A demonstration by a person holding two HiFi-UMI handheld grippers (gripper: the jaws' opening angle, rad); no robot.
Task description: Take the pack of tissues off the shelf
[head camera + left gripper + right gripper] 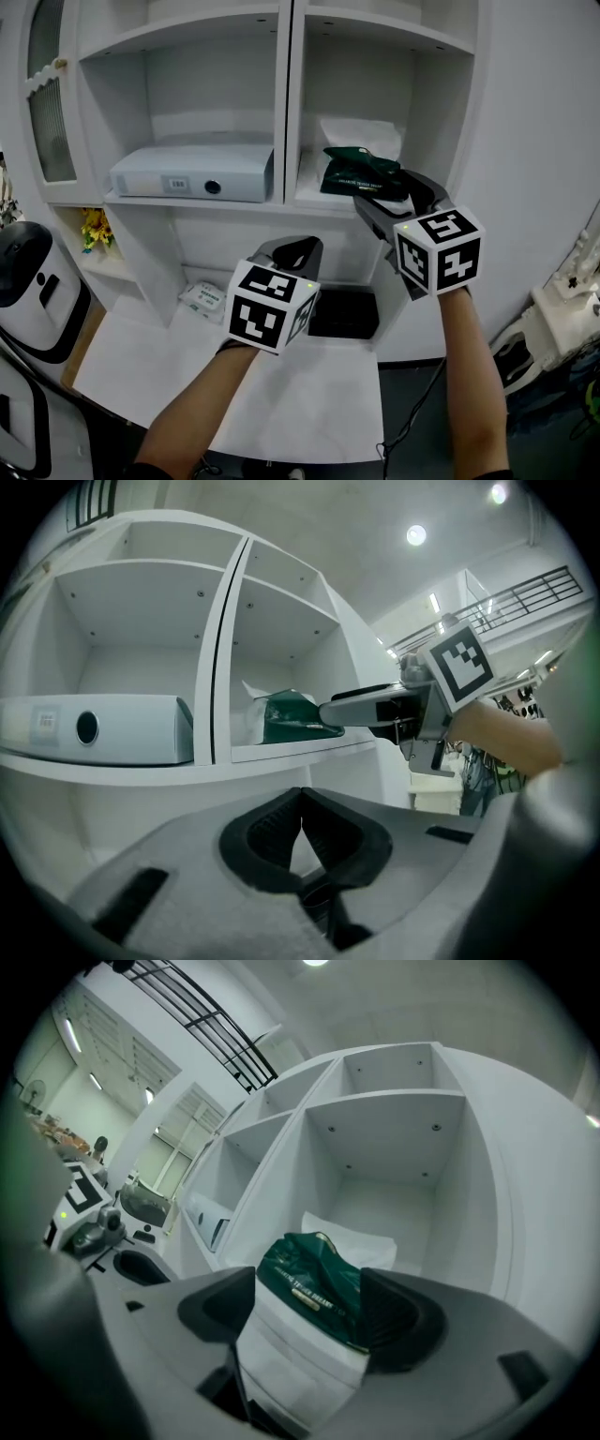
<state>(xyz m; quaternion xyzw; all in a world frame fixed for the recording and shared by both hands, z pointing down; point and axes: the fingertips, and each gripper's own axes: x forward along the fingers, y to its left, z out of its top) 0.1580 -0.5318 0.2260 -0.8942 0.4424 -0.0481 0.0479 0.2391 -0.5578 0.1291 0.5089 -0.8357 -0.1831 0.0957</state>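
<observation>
The pack of tissues (302,1333), green at its far end and white nearer the camera, sits in the shelf's (292,103) right-hand compartment, at the front edge of that ledge. It probably lies there end-on to the opening because that leaves its two long sides free to be pinched from the front. A loose white sheet (361,136) stands behind it, deeper in the same compartment.

The right gripper (307,1290) reaches into that compartment from the front of the shelf, with one jaw on each side of the pack. The pack fills the gap between the dark pads (403,1321), and its wrapper looks creased where they press. I judge the grip to be made, with the jaws partly closed to the pack's width. The pack has not yet been drawn clear of the ledge.

The left gripper (300,803) hangs below the shelf's ledge and in front of it, under the left-hand compartment. Its jaws are together at the tips with nothing between them, likely kept out of the way as the spare hand. A pale box-shaped device (192,173) lies in the shelf's left-hand compartment, untouched
</observation>
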